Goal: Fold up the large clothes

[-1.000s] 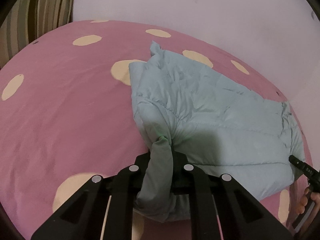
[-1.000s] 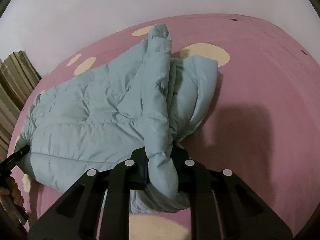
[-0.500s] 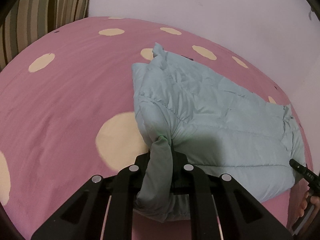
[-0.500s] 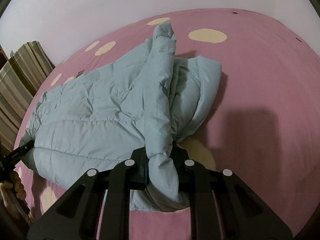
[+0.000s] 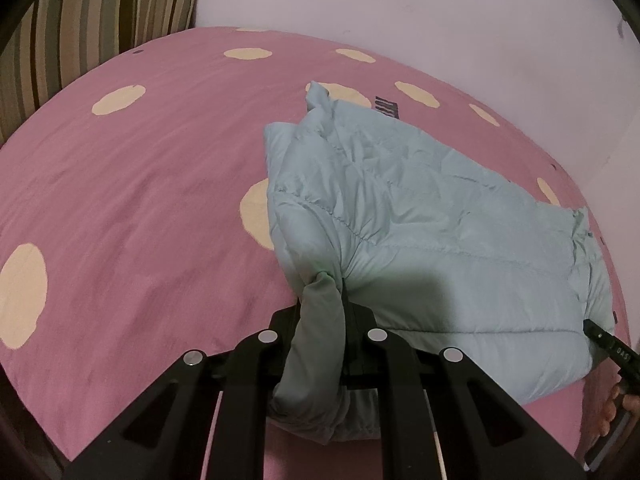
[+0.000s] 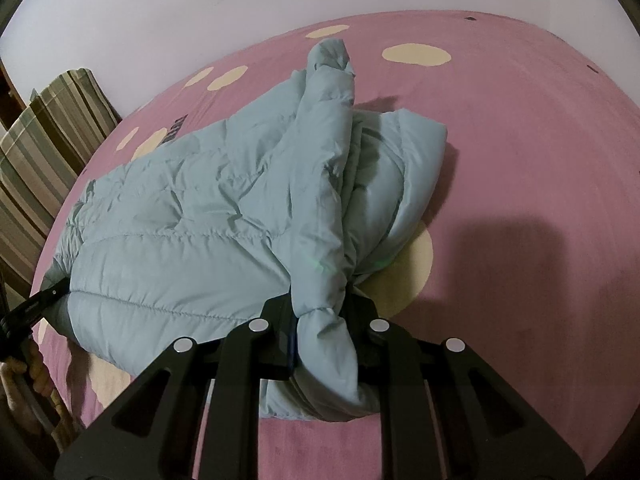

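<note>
on the pink bed [image 5: 140, 208], the puffy jacket [image 5: 420, 232] looks soft and light; left gripper [image 5: 322, 320] and right gripper [image 6: 320, 316] pinch bunched corners at 6 o'clock.

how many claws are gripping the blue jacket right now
2. The left claw is shut on one near corner of the jacket; the right claw is shut on the other near corner, by the bunched sleeve. Each tip also shows at the other view's edge.

Jacket [image 5: 420, 232] on bed [image 5: 140, 200] – pillow [image 5: 100, 12] behind, by wall [image 5: 400, 8].
</note>
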A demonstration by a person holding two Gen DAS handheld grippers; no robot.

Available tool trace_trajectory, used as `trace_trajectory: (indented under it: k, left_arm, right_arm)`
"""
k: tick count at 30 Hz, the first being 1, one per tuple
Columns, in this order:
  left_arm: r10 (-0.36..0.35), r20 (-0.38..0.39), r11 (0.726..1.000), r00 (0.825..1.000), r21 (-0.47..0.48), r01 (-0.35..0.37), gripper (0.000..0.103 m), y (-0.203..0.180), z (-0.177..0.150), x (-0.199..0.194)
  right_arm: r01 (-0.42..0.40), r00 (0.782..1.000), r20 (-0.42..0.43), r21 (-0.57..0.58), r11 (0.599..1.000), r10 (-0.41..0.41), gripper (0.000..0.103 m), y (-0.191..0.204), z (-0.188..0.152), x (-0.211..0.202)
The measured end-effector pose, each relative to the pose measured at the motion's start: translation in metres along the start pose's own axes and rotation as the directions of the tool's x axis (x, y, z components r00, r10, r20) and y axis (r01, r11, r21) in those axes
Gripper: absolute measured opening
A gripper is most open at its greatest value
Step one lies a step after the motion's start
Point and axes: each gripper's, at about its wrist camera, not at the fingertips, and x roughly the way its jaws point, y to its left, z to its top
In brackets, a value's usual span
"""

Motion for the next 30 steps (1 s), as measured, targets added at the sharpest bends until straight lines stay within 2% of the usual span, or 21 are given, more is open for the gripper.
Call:
trace_trajectory:
  k: [21,30]
  left_arm:
    - [0.025,0.002,1.000,1.000,0.013,-0.025,0.012,-0.0012,-0.0081,0.0035]
    - [0.036,-0.005,0.999,0.999,0.023,-0.036,0.013,-0.0037,-0.0080,0.0063]
  right_arm:
    - [0.015,1.000,0.000,-0.020,1.000,-0.015,0.017,0.0037,-0.0081,0.0036]
    - [0.026,1.000,-0.001,-0.017,1.000,-0.026,0.025,0.0030,-0.0073,0.0057]
